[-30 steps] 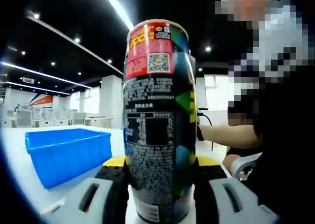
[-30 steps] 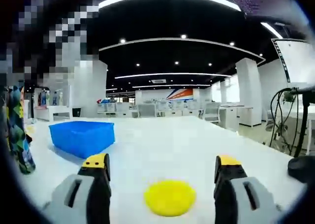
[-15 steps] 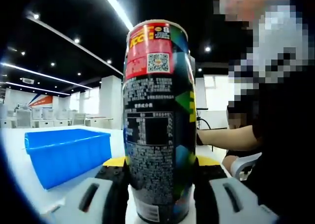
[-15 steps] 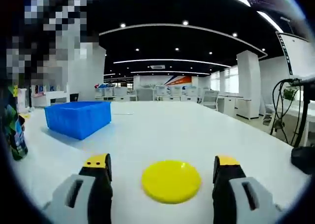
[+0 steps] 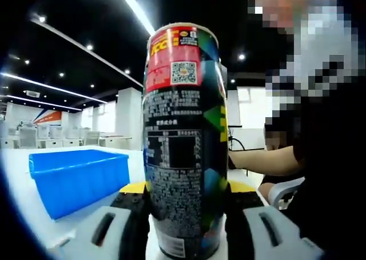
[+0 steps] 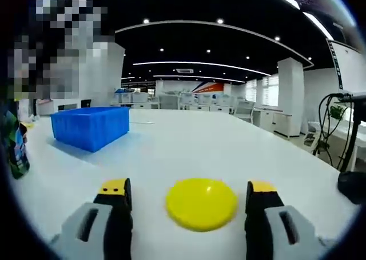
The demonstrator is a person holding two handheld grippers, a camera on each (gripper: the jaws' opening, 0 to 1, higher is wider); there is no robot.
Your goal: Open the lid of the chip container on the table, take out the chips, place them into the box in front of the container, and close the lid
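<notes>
A tall black chip container with a red label band near its top stands upright between the jaws of my left gripper, which is shut on its lower part. Its top has no lid on it. The round yellow lid lies flat on the white table, just ahead of my right gripper, which is open with nothing between its fingers. The blue box sits to the left of the container, and the same blue box appears at the far left of the right gripper view, with the container's edge beside it.
A person in dark clothes sits close on the right of the container, forearm stretched toward it. A black stand with cables rises at the table's right edge. White tabletop stretches ahead.
The right gripper view has dropped lower and closer to the table, so the yellow lid looms larger between its jaws. The left gripper and container have stayed still.
</notes>
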